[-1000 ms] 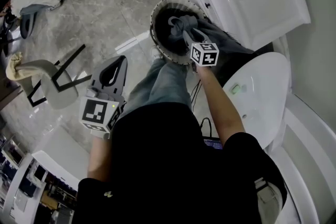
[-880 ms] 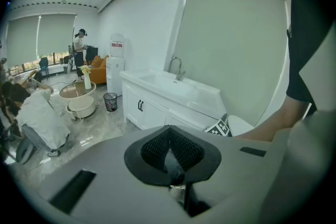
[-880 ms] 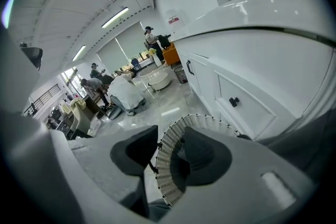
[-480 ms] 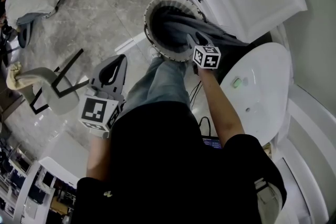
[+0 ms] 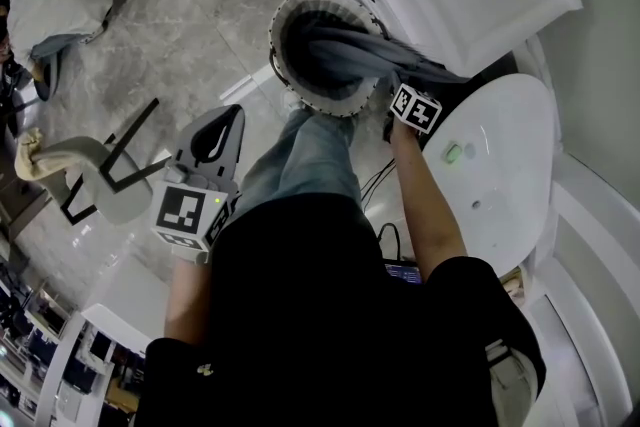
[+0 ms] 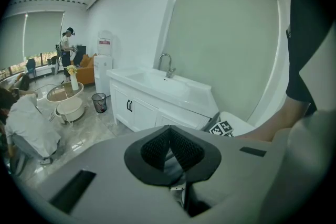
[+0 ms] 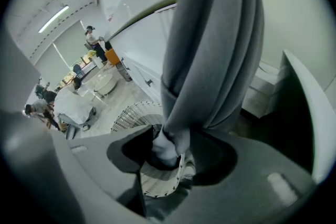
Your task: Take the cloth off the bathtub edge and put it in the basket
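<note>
Tiled floor [image 5: 190, 25]: cloth [image 5: 345, 50] spills from basket [image 5: 275, 50], loose between opening right claw [image 7: 168, 152]; left claw [image 6: 169, 152] together, empty.

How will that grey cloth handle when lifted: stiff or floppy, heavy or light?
Probably floppy: the grey fabric cloth hangs in long soft folds. Likely light, since it trails into the round woven basket without tipping it. It may slide free as the right gripper is opening its fingers around it.

Right gripper [image 7: 168, 152] with jaws opening, grey cloth [image 7: 215, 44] hanging in thick folds down between them, pale woven basket [image 7: 131, 113] directly below, white cabinet [image 7: 138, 64] beyond, standing person [image 7: 92, 38] far off at left
</note>
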The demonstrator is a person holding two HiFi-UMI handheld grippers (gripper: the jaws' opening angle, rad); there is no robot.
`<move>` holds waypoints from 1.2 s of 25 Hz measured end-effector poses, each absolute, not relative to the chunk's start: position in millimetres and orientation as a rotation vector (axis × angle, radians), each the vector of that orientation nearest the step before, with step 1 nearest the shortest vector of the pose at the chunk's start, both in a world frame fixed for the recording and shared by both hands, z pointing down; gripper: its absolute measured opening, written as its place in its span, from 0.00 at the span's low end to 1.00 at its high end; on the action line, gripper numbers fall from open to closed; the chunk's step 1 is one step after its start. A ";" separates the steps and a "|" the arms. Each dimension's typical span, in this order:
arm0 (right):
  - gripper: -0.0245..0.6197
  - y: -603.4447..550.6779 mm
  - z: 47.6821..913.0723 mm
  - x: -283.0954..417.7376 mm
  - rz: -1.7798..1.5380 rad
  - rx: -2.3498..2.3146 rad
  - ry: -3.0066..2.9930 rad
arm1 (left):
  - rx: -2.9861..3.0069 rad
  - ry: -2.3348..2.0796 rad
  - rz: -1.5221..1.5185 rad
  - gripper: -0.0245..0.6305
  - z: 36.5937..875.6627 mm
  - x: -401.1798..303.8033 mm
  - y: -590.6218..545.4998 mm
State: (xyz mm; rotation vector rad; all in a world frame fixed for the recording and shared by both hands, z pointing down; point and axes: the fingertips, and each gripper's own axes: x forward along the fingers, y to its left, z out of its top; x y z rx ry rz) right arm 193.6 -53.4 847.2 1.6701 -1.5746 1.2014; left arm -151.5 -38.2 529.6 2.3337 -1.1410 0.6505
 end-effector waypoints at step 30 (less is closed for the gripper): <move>0.19 -61.8 845.5 -1.4 1.011 1.039 -1.938 | 2.204 -1.284 0.611 0.06 541.8 -200.3 -13.6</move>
